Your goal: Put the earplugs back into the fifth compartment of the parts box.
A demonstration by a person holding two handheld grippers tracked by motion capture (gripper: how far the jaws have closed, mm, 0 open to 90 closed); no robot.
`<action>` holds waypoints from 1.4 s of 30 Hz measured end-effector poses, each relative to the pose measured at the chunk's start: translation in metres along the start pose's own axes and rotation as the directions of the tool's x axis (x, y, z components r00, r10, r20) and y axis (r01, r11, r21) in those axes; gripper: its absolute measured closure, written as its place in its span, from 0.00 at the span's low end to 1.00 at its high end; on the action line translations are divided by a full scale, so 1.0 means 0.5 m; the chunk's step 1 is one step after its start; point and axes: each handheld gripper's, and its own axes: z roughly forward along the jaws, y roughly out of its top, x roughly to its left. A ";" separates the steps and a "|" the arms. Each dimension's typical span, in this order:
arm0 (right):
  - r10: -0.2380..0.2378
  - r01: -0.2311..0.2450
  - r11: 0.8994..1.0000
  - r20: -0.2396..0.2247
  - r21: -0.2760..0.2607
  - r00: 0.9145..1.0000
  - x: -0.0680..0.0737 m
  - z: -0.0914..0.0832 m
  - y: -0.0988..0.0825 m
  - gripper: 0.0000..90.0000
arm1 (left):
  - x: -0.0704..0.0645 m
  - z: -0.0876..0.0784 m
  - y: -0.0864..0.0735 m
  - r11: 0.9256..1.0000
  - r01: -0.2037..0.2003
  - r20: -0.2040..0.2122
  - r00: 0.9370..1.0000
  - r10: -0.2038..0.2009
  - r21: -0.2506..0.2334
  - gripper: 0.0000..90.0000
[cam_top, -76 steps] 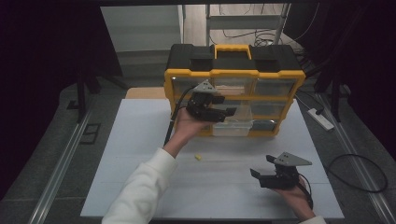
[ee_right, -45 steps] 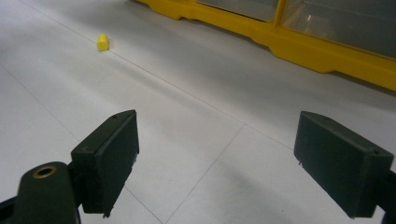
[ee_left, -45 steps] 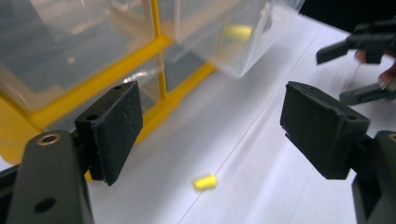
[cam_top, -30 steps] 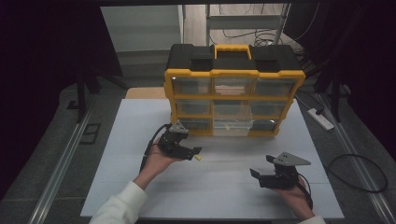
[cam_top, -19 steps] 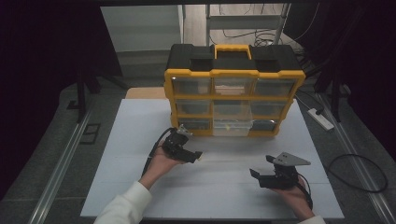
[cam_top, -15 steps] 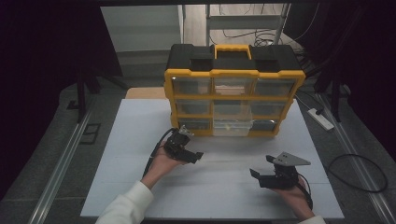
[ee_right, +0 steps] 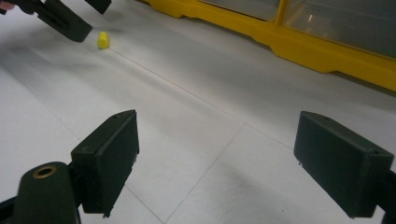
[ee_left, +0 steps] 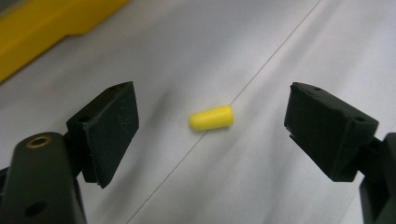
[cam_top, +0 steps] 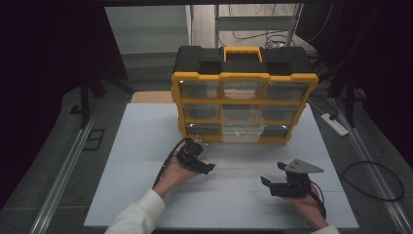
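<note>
A small yellow capsule-shaped piece (ee_left: pixel 211 117) lies on the white table top, along a thin seam line. My left gripper (ee_left: pixel 211 99) is low over it, open, with one black pad on each side and neither touching it. In the high view the left gripper (cam_top: pixel 200 165) sits just in front of the organizer's lower left drawer and covers the piece. My right gripper (cam_top: pixel 272 174) rests open at the near right in a hand. The right gripper view looks between its own wide jaws (ee_right: pixel 215 140) and shows the yellow piece (ee_right: pixel 102 39) with the left gripper's jaws around it, farther off.
A yellow and black organizer (cam_top: pixel 243 77) with clear drawers stands at the back of the white table (cam_top: pixel 141 131); its base (ee_right: pixel 327 51) runs past the right gripper. A power strip (cam_top: pixel 335 124) and a cable loop (cam_top: pixel 375 180) lie on the floor at the right.
My left hand came away from the organizer's drawers, moved toward the near side and sank to the table over the yellow piece. The right gripper has kept still.
</note>
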 end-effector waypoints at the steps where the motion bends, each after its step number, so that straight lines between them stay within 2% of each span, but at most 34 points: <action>1: 0.000 0.000 1.000 -0.001 -0.001 1.000 0.000 0.000 0.000 0.16 | 0.000 0.003 0.000 1.000 -0.003 -0.003 1.000 0.003 0.004 0.20; 8: -0.002 0.002 1.000 -0.001 -0.004 1.000 0.000 0.000 0.000 0.16 | -0.002 0.013 -0.001 1.000 -0.005 -0.007 1.000 0.005 0.015 0.26; 10: -0.002 0.002 1.000 -0.004 -0.006 1.000 0.001 0.000 0.000 0.16 | -0.006 0.016 -0.002 0.999 -0.024 -0.025 0.999 0.024 0.023 0.30; 15: -0.004 0.004 1.000 -0.003 -0.005 1.000 0.001 0.000 0.000 0.16 | -0.008 0.018 -0.002 0.999 -0.041 -0.026 0.999 0.042 0.034 0.38; 20: -0.006 0.006 1.000 -0.001 -0.003 1.000 0.001 0.000 0.000 0.16 | -0.012 0.021 -0.002 0.997 -0.059 -0.047 0.997 0.062 0.049 0.47; 24: -0.007 0.007 1.000 -0.001 -0.002 1.000 0.001 0.000 0.000 0.16 | -0.011 0.021 -0.002 0.997 -0.056 -0.051 0.997 0.059 0.047 0.49; 31: -0.009 0.009 1.000 0.002 0.000 1.000 0.001 0.000 0.000 0.16 | -0.011 0.020 -0.002 0.997 -0.060 -0.052 0.997 0.062 0.042 0.58; 36: -0.008 0.008 1.000 0.008 -0.001 1.000 0.001 0.000 0.000 0.16 | -0.013 0.019 -0.002 0.997 -0.068 -0.044 0.997 0.070 0.037 0.72; 42: -0.010 0.010 1.000 0.007 0.001 1.000 0.001 0.000 0.000 0.16 | -0.013 0.017 -0.003 0.997 -0.077 -0.046 0.996 0.078 0.027 0.75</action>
